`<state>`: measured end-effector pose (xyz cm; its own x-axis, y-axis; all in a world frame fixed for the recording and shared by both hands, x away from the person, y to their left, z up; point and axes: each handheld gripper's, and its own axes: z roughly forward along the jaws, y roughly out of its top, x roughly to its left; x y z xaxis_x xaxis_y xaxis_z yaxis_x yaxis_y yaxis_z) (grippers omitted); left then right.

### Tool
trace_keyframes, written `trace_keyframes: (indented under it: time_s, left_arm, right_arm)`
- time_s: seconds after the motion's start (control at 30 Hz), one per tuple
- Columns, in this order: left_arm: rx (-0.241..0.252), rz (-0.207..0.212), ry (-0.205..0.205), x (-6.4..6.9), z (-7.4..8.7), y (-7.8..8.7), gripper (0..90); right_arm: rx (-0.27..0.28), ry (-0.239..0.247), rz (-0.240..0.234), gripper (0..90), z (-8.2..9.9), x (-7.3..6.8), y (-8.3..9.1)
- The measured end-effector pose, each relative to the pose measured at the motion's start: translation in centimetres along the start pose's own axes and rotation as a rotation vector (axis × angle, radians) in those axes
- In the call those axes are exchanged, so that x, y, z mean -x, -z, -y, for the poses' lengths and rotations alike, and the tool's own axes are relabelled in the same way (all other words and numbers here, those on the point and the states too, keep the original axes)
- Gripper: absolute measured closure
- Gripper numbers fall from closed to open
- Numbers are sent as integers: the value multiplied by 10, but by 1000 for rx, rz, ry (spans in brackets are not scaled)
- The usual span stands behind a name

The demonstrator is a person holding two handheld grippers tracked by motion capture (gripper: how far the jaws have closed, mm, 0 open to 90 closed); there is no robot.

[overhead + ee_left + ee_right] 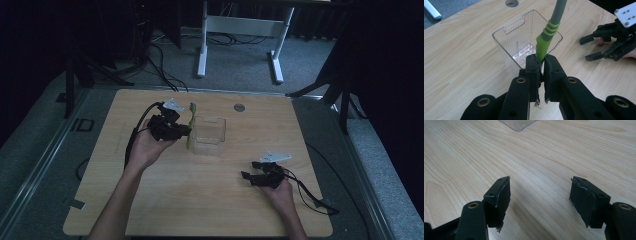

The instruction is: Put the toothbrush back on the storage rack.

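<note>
Toothbrush (543, 45), green and grey, clamped near the lower end of its handle between the jaws of the left gripper (541, 62). It is held roughly upright at the left wall of a clear plastic bin (509, 37), which stands a little toward the far side of the table's middle; in the high view the toothbrush (190, 125) runs along that wall, its head toward the far edge of the table (200, 200). From the left gripper view the handle appears to stand over or just beside the bin's near rim; whether it touches the rim cannot be told.

The bin (209, 135) is open-topped, thin-walled and looks empty, so it probably weighs little. The right gripper (253, 170) rests low near the right front part of the table, well apart from the bin, with its jaws spread wide and nothing between them (540, 195).

Likely hazards, as judged from this arrangement:
- The grip sits at one end of a long handle. The free length could swing or pivot between the pads if it strikes the rim.
- A light, unbraced bin may slide or tip if the toothbrush or the left gripper (167, 127) pushes against its wall, since the right gripper is not steadying it.
- Released outside the rim, the toothbrush would fall onto the table beside the bin, not into it.
- The clear walls make the rim hard to judge.
</note>
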<state>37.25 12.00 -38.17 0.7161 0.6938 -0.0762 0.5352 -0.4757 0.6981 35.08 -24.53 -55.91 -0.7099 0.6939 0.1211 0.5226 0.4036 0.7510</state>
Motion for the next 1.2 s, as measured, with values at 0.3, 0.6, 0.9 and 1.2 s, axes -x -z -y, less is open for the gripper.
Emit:
trace_keyframes:
  time_s: [0.3, 0.6, 0.9, 1.2]
  left_arm:
    - [6, 0, -6, 0, -3, 1, 824]
    - [26, -2, 2, 1, -6, 1, 825]
    - [41, 1, 0, 2, -10, 2, 825]
    - [50, -3, -11, 5, -17, 1, 825]
  right_arm:
    - [0, 0, 0, 326, 0, 0, 0]
    - [0, -1, 0, 326, 0, 0, 0]
    - [0, -1, 0, 326, 0, 0, 0]
    - [0, -1, 0, 326, 0, 0, 0]
